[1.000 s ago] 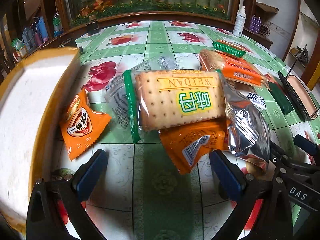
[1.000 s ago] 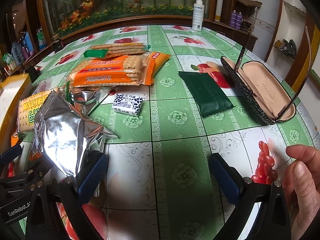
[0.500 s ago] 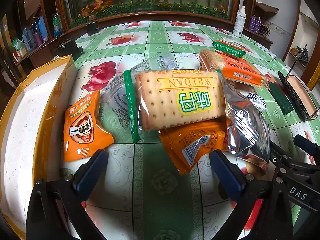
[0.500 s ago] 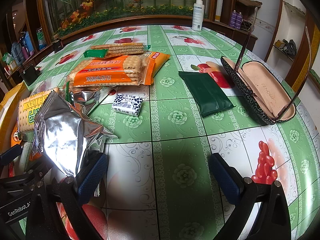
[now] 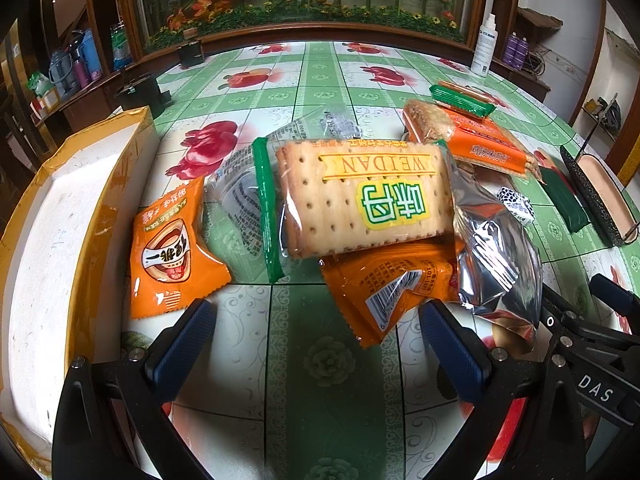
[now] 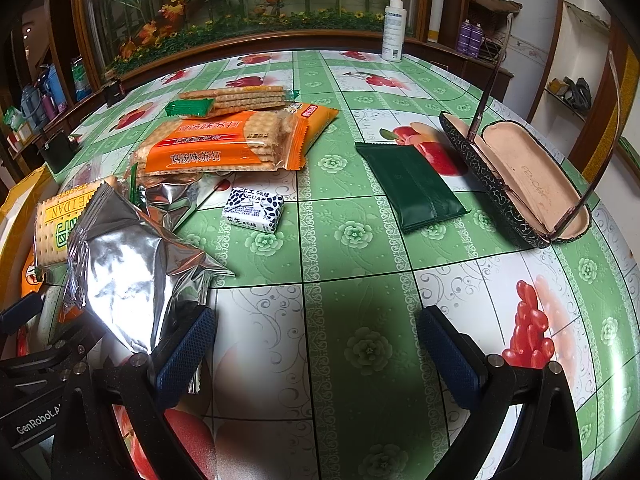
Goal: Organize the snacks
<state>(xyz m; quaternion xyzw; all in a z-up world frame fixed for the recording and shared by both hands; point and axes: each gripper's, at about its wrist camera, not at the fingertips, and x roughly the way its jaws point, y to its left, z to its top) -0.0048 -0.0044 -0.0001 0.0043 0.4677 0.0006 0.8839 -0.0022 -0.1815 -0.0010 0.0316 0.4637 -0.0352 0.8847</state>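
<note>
Snacks lie in a loose heap on the green tablecloth. A WEIDAN cracker pack (image 5: pixel 360 196) rests on an orange pouch (image 5: pixel 384 292) and beside a silver foil bag (image 5: pixel 496 264). A small orange sachet (image 5: pixel 172 248) lies next to a white foam box (image 5: pixel 52 248) taped in yellow. My left gripper (image 5: pixel 316 344) is open, just short of the heap, with nothing between its fingers. My right gripper (image 6: pixel 316 344) is open over bare cloth, its left finger against the silver foil bag (image 6: pixel 132 272). Farther off lie an orange cracker pack (image 6: pixel 232 144), a green-ended cracker pack (image 6: pixel 232 100) and a small white block (image 6: pixel 253 209).
A dark green pouch (image 6: pixel 412 188) and an open glasses case (image 6: pixel 520 180) with spectacles lie on the right. A white spray bottle (image 6: pixel 394 28) stands at the far edge before a planted glass cabinet. A black item (image 5: pixel 140 92) sits beyond the box.
The foam box has slid left and farther from the left camera, uncovering the orange sachet. A hand at the right view's lower right has gone. Neither gripper has moved.
</note>
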